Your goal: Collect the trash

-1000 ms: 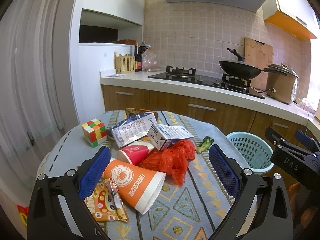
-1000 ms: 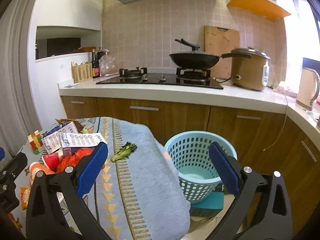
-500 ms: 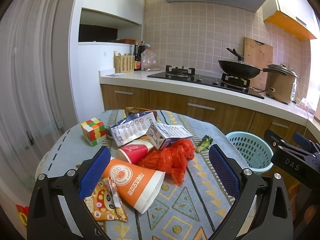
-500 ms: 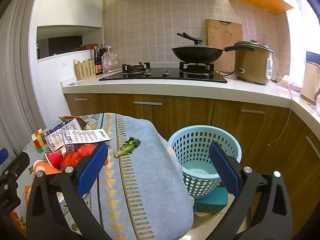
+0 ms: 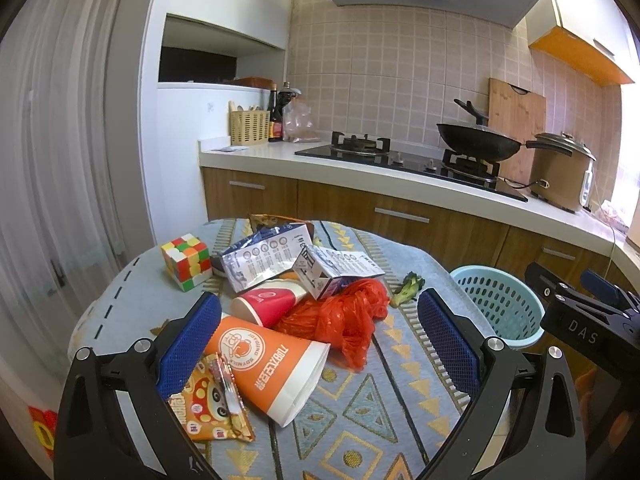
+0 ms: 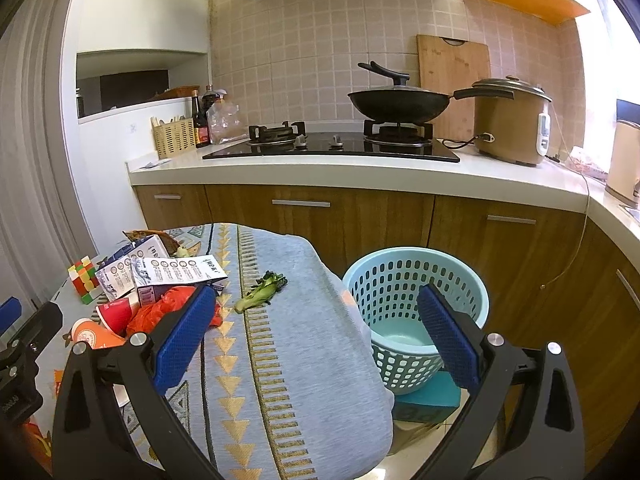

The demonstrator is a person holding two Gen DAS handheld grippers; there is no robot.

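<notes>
Trash lies on a round table with a patterned cloth (image 5: 360,432): an orange paper cup (image 5: 268,364) on its side, a red cup (image 5: 268,304), a red plastic bag (image 5: 340,320), a milk carton (image 5: 332,272), a foil packet (image 5: 260,258), a snack wrapper (image 5: 208,404) and a green vegetable scrap (image 5: 408,288). My left gripper (image 5: 320,344) is open and empty, above the orange cup. My right gripper (image 6: 316,332) is open and empty over the table's right edge. The vegetable scrap (image 6: 260,292) and the light blue basket (image 6: 412,312) lie ahead of it.
A Rubik's cube (image 5: 186,256) sits at the table's left. The basket (image 5: 496,304) stands on the floor right of the table, on a teal box (image 6: 428,400). Behind are wooden cabinets (image 6: 320,216), a stove with a wok (image 6: 396,104) and a rice cooker (image 6: 508,124).
The right gripper has risen and moved a little forward toward the basket and the vegetable scrap. The left gripper has barely shifted. Both stay open.
</notes>
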